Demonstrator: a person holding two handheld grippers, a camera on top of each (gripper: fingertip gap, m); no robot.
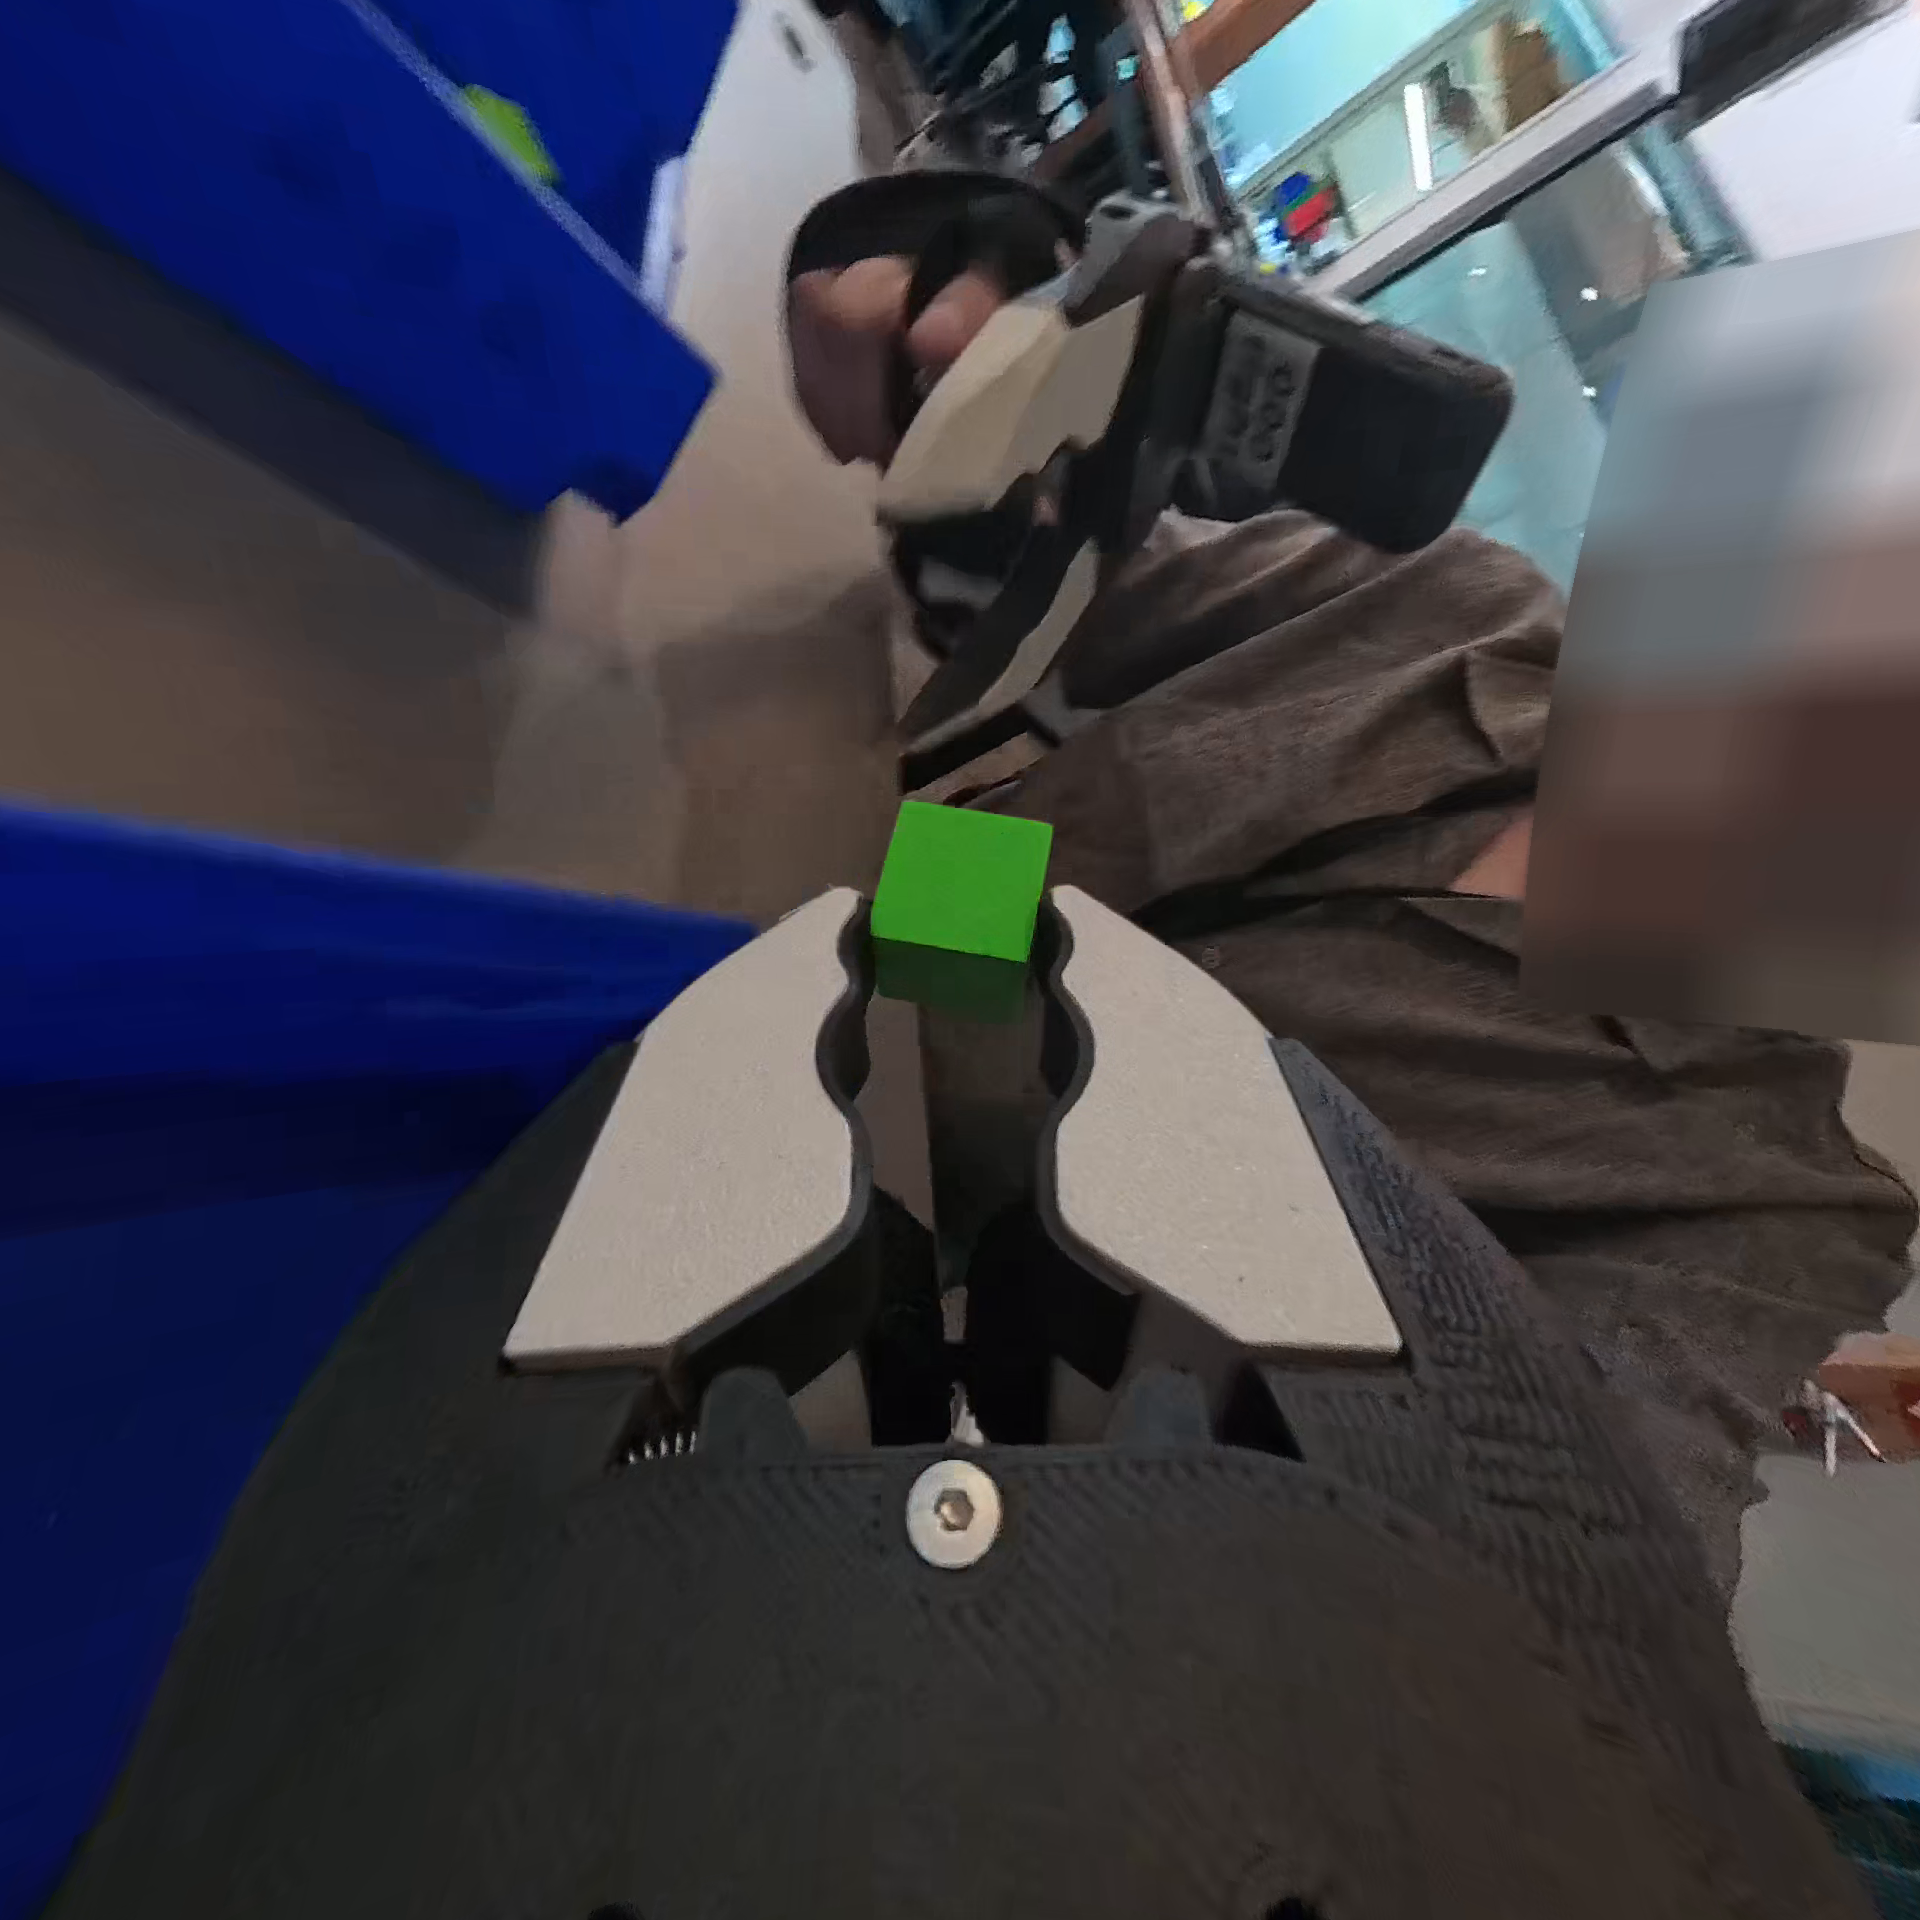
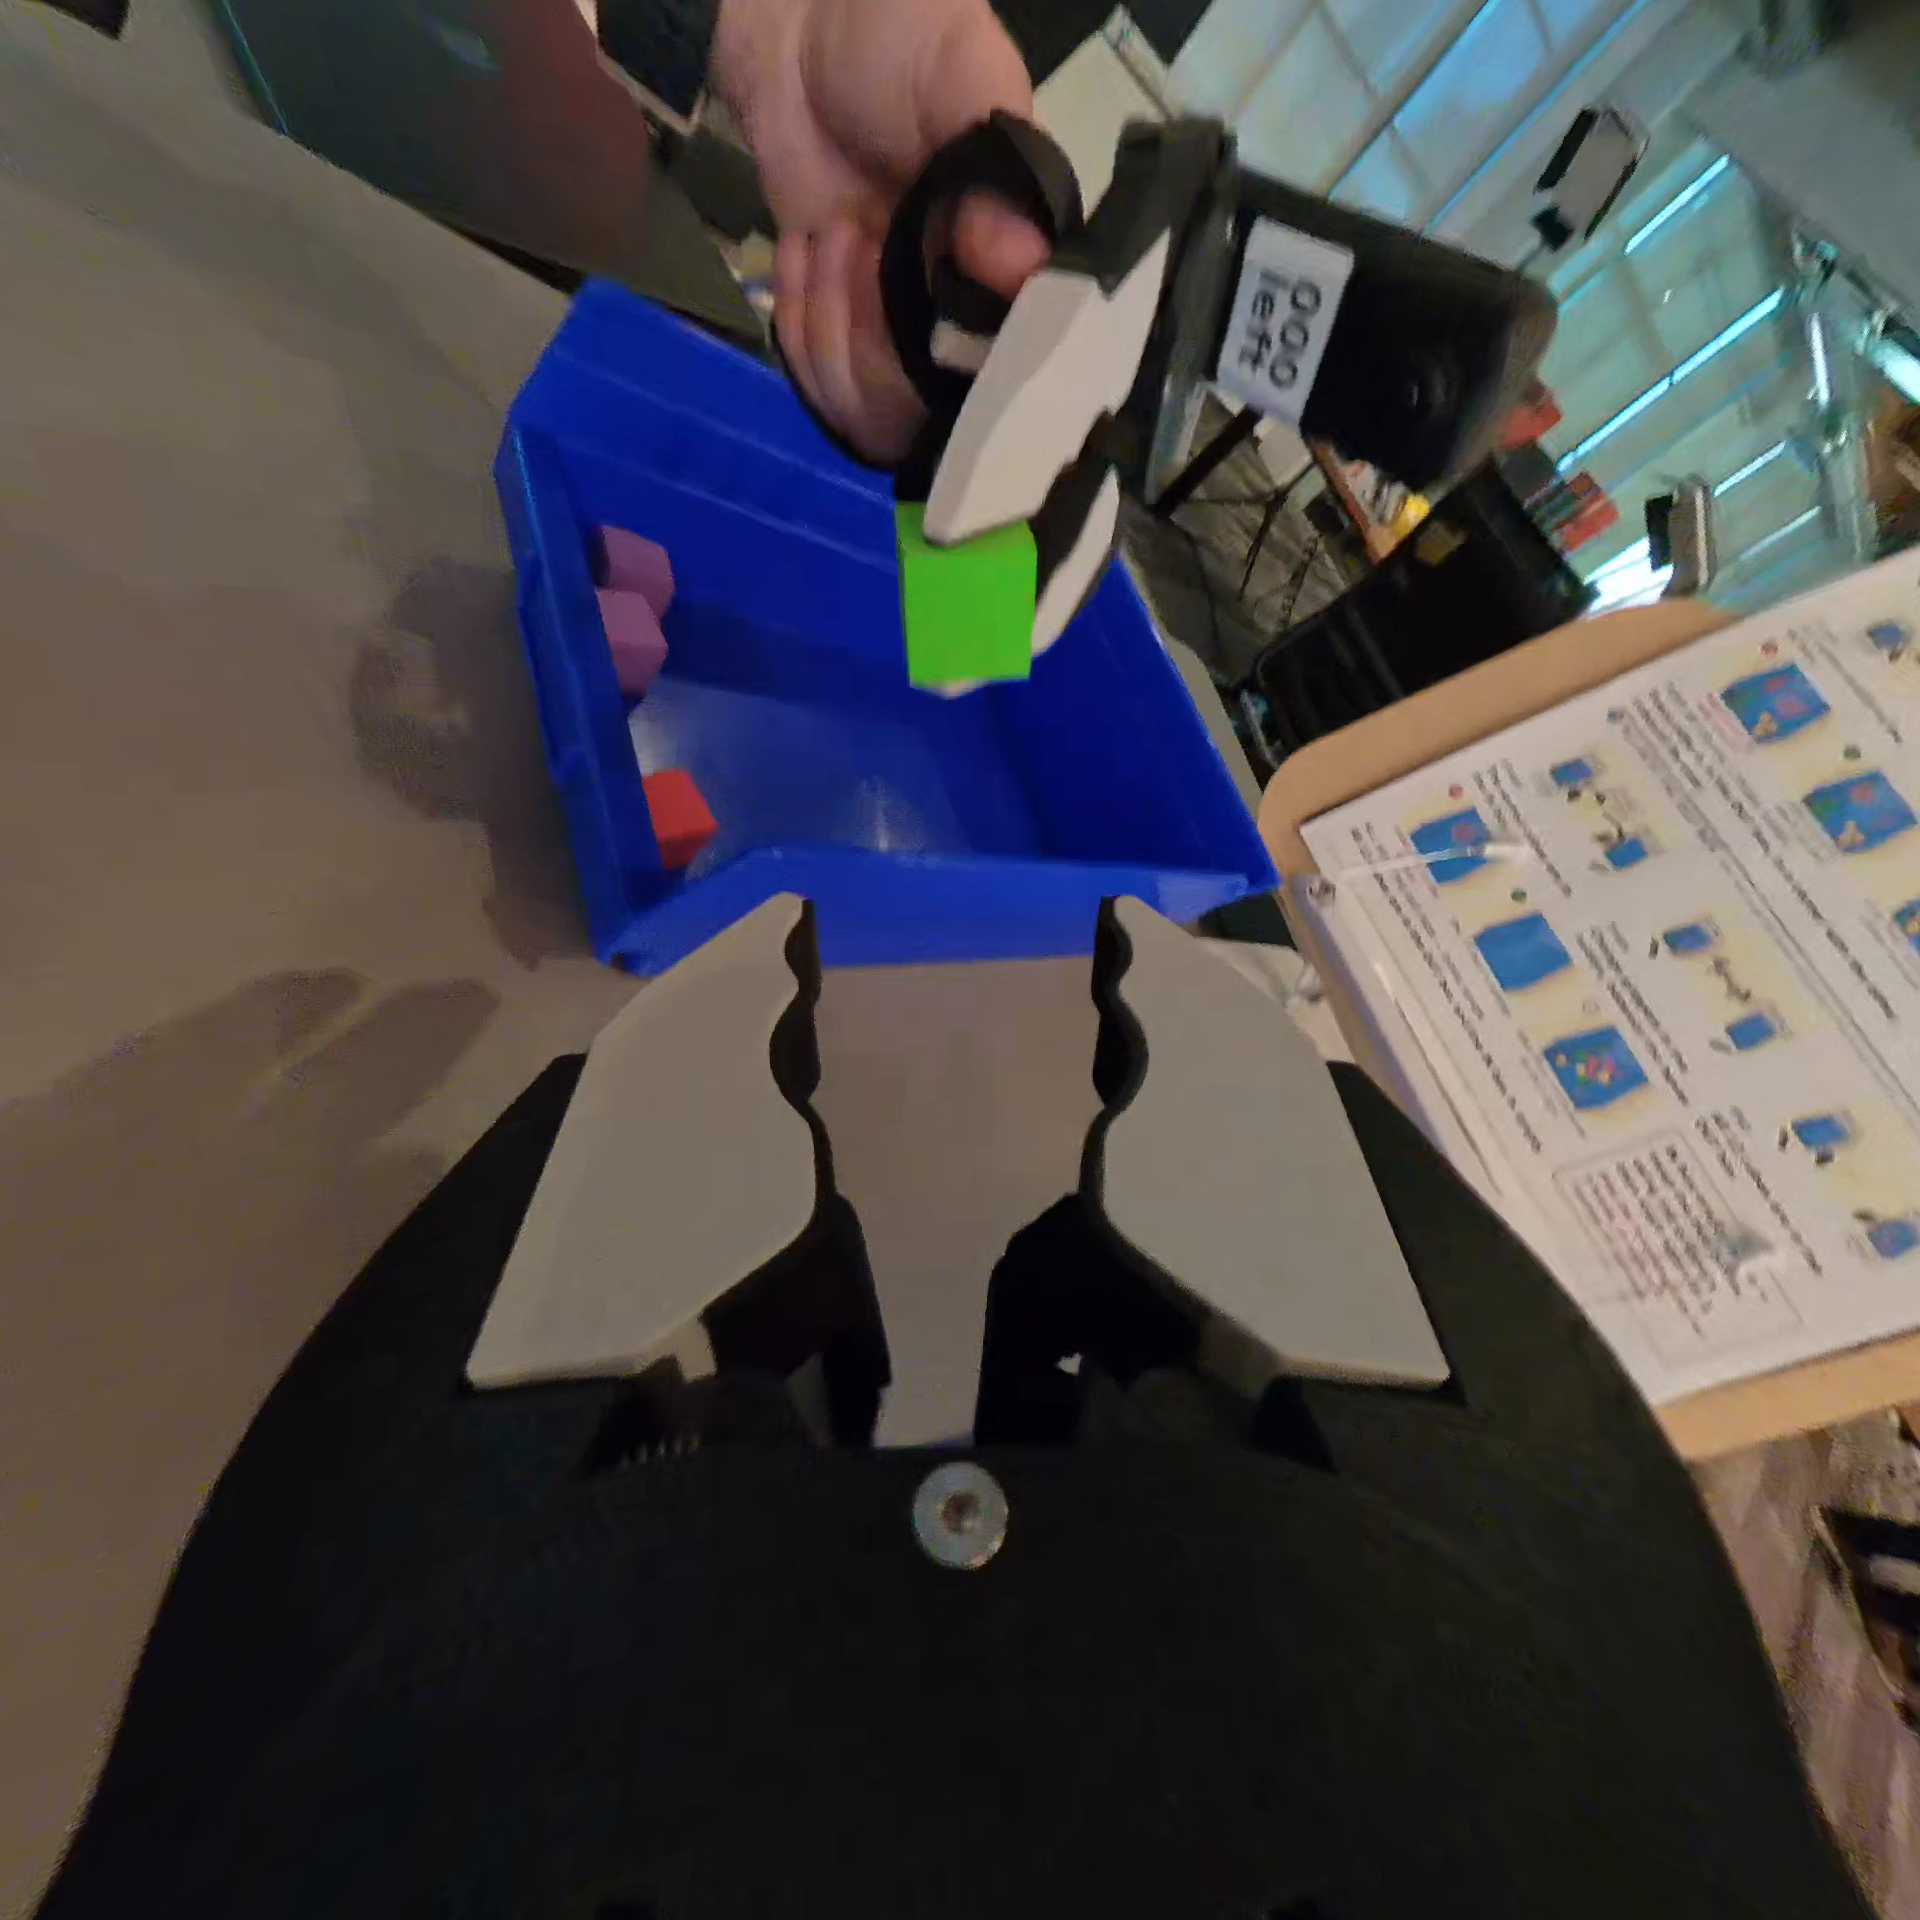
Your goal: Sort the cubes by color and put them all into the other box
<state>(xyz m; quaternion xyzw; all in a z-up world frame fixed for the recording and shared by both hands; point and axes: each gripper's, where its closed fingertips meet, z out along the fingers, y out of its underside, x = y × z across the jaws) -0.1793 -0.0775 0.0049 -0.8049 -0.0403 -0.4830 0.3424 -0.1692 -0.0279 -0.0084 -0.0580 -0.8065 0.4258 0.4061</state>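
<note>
Grey tabletop (image 2: 260, 727) under soft shadows. Beyond it, large paned windows (image 2: 1662, 239) letting in bluish daylight. Glass-fronted shelving (image 1: 1455, 135) with metal uprights farther back. Pale wall (image 1: 1818, 135) beside it.

My left wrist view: looks forward along own fingers, close on green cube (image 1: 961, 899), facing person's torso and right gripper (image 1: 935, 717) beyond. My right wrist view: tilted down toward table (image 2: 208, 727), blue bin (image 2: 935, 914) near, left gripper (image 2: 971, 613) beyond. Both views share cube, bin, and each shows opposite gripper.
</note>
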